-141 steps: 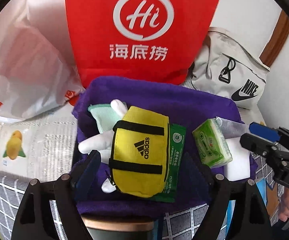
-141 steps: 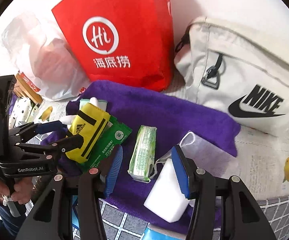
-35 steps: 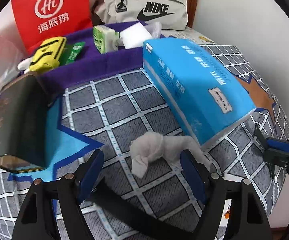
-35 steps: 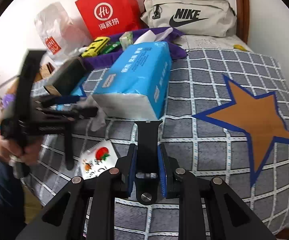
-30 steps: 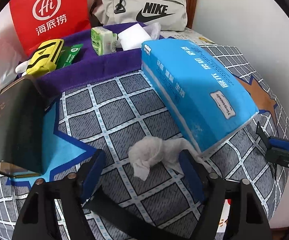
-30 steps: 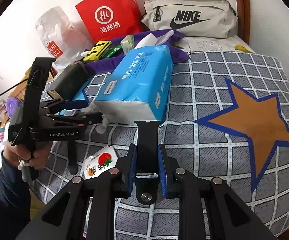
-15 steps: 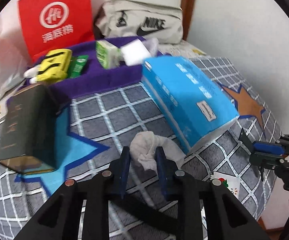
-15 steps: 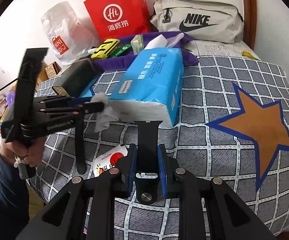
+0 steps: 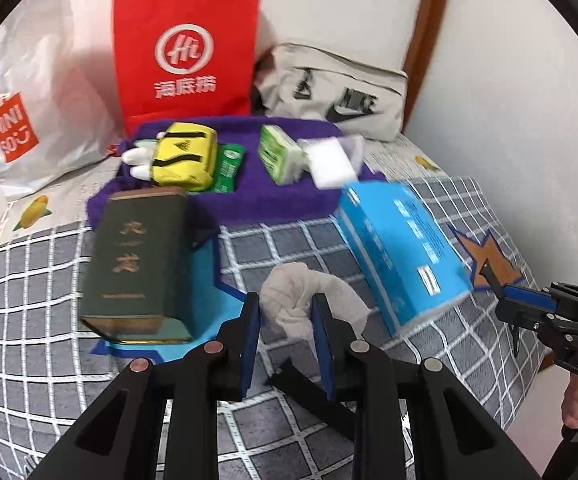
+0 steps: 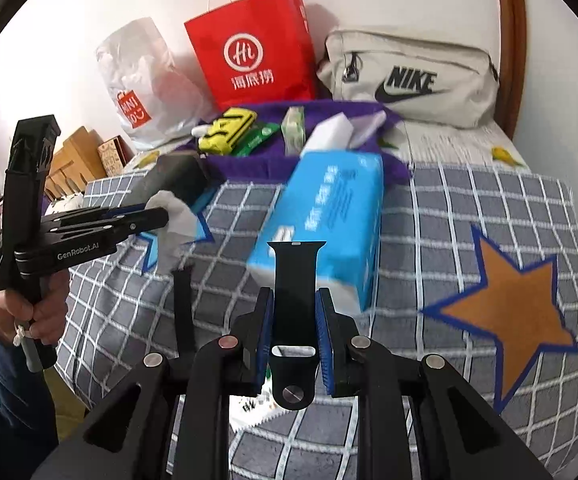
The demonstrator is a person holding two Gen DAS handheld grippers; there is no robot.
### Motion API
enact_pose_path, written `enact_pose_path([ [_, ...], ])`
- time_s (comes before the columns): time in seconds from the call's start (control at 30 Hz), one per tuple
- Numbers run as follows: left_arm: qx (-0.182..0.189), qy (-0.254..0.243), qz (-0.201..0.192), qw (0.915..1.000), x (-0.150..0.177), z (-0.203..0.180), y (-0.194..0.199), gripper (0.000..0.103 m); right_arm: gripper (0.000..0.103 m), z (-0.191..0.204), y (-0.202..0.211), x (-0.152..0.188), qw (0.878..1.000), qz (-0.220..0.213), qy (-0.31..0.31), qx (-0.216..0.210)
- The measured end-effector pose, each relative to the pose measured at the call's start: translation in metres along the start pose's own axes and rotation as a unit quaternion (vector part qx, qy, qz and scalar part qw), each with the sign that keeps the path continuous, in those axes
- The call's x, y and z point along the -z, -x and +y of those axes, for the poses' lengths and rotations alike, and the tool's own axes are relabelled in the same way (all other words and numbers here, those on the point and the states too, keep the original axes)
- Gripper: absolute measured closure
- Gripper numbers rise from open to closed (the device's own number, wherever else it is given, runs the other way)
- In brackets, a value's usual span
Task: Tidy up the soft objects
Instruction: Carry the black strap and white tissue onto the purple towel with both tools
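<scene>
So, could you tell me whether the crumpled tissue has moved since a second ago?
Yes. The crumpled tissue, then lying beside the blue tissue pack, is now lifted off the quilt in the left gripper.

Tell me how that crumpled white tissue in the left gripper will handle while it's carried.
The crumpled tissue looks very light and limp: its loose end droops below the left gripper. It probably won't slip, since the pads squeeze its bunched middle, but it could tear if snagged.

Bedspread [image 10: 469, 216] grey with white grid, orange star edged blue. Tissue pack [image 9: 403, 252] bright blue. Crumpled tissue [image 9: 293, 300] white. Watch strap [image 10: 295, 276] black. Towel [image 9: 257, 196] purple. Adidas pouch [image 9: 183, 158] yellow, black stripes. Shopping bag [image 9: 187, 50] red, white logo. Nike bag [image 10: 409, 76] beige.
</scene>
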State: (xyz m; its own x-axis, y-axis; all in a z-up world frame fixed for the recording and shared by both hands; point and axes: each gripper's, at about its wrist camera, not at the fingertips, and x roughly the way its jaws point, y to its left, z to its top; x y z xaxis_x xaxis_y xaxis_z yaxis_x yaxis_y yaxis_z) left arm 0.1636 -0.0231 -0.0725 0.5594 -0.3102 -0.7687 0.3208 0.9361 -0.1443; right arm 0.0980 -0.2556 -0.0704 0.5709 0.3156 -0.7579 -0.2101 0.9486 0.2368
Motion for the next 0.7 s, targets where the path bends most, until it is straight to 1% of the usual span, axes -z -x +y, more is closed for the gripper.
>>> enact_pose_path([
  [0.23,-0.022,0.004,-0.013,0.9997,-0.025,0.012,0.008,0.078,0.082,-0.001,-0.004,-0.038,1.0,-0.019,0.012,0.005],
  [0.4,-0.037,0.008,-0.019,0.9991,-0.046,0.022,0.007,0.078,0.082,-0.003,-0.011,-0.074,0.999,-0.033,0.021,0.005],
  [0.5,-0.052,0.013,-0.024,0.9983,-0.061,0.029,0.002,0.078,0.082,-0.004,-0.02,-0.095,0.999,-0.039,0.024,0.021],
  [0.57,-0.059,0.019,-0.025,0.9978,-0.072,0.036,-0.004,0.078,0.082,-0.007,-0.028,-0.11,0.999,-0.041,0.021,0.018],
  [0.7,-0.06,0.024,-0.019,0.9977,-0.088,0.044,-0.017,0.078,0.082,-0.014,-0.046,-0.136,0.999,-0.04,0.018,0.019],
])
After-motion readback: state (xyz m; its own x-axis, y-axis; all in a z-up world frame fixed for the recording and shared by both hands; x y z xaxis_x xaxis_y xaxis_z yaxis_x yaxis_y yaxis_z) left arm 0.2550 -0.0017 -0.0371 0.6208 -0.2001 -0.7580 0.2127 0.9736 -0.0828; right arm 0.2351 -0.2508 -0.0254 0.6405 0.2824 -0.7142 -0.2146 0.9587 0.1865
